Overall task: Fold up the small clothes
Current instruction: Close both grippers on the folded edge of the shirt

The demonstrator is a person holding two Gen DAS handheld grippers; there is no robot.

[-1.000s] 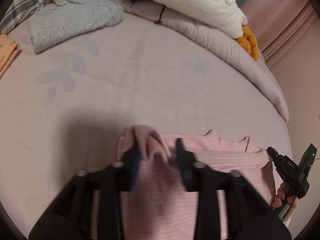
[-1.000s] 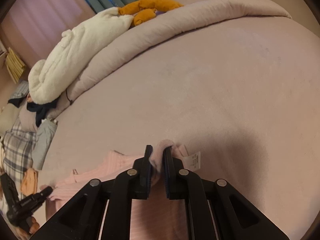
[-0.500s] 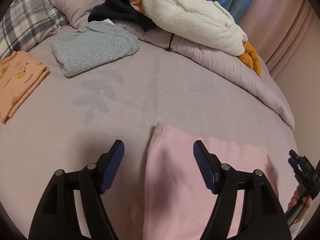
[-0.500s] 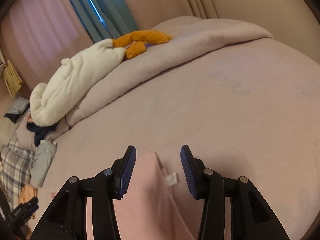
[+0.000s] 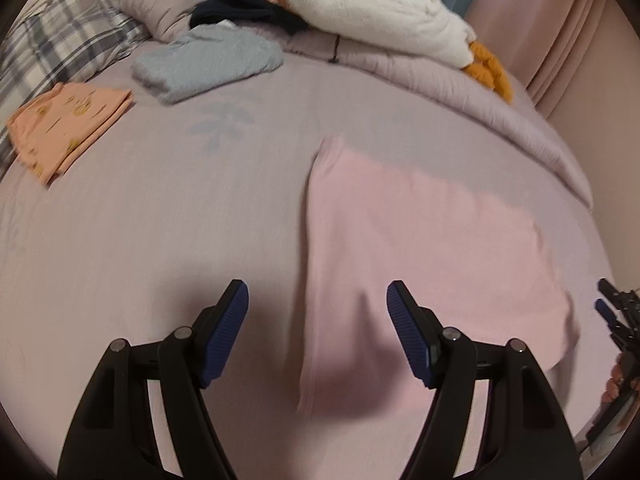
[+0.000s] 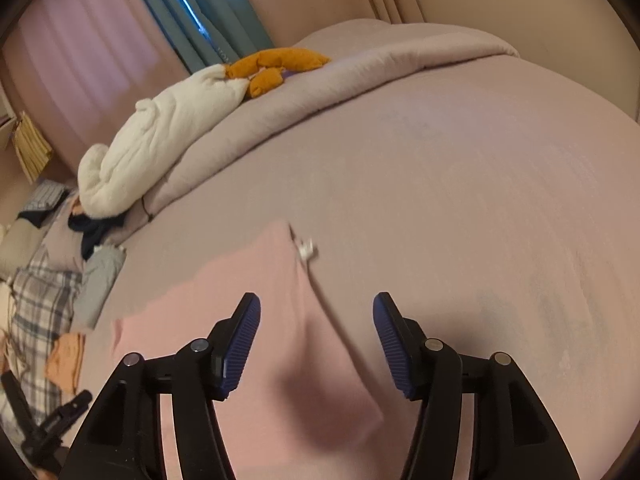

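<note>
A pink garment (image 5: 420, 248) lies folded flat on the mauve bed sheet (image 5: 160, 240). In the right wrist view the pink garment (image 6: 248, 320) shows a white label (image 6: 306, 249) at its far corner. My left gripper (image 5: 318, 332) is open and empty, raised above the garment's left edge. My right gripper (image 6: 316, 344) is open and empty, above the garment's right edge. The right gripper also shows at the right edge of the left wrist view (image 5: 616, 320).
A folded grey garment (image 5: 208, 62) and a folded orange printed garment (image 5: 68, 124) lie at the far left. A plaid pillow (image 5: 52, 44), a dark garment (image 5: 244, 8), a white fleece blanket (image 5: 384, 12) and an orange plush (image 5: 490, 72) line the rolled duvet (image 5: 500, 120) at the back.
Both grippers let go of the pink garment's corners, opened and pulled back upward. The garment now lies folded over on the sheet.
</note>
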